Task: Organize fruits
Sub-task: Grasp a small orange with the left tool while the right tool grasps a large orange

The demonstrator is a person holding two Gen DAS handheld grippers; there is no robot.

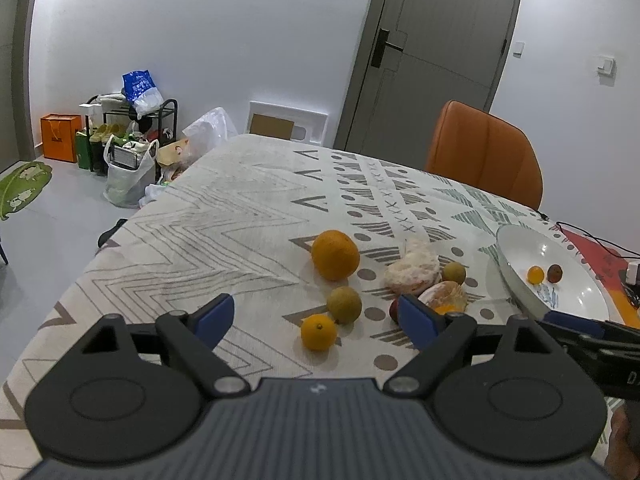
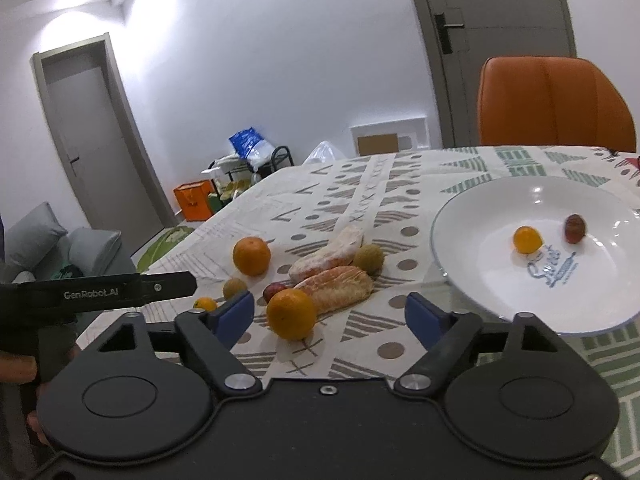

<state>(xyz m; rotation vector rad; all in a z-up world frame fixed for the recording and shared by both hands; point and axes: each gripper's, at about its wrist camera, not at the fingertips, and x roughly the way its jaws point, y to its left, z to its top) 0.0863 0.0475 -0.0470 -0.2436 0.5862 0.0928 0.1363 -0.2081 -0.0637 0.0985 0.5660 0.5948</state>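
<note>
Fruit lies loose on the patterned tablecloth: a large orange (image 1: 335,255) (image 2: 251,255), a small orange (image 1: 319,331) (image 2: 205,304), a greenish fruit (image 1: 344,304) (image 2: 235,288), a second greenish fruit (image 1: 453,273) (image 2: 368,259), peeled citrus pieces (image 1: 413,272) (image 2: 336,282), a red fruit (image 2: 274,291) and another orange (image 2: 291,313). A white plate (image 1: 576,292) (image 2: 480,280) holds a small yellow fruit (image 2: 527,239) and a dark red fruit (image 2: 575,228). My left gripper (image 1: 316,318) is open and empty just short of the small orange. My right gripper (image 2: 330,318) is open and empty, with the near orange between its fingers.
An orange chair (image 1: 484,152) (image 2: 556,104) stands at the table's far side. Cables (image 1: 592,240) lie by the plate at the right. Bags and a shoe rack (image 1: 128,140) stand on the floor beyond the table's left edge.
</note>
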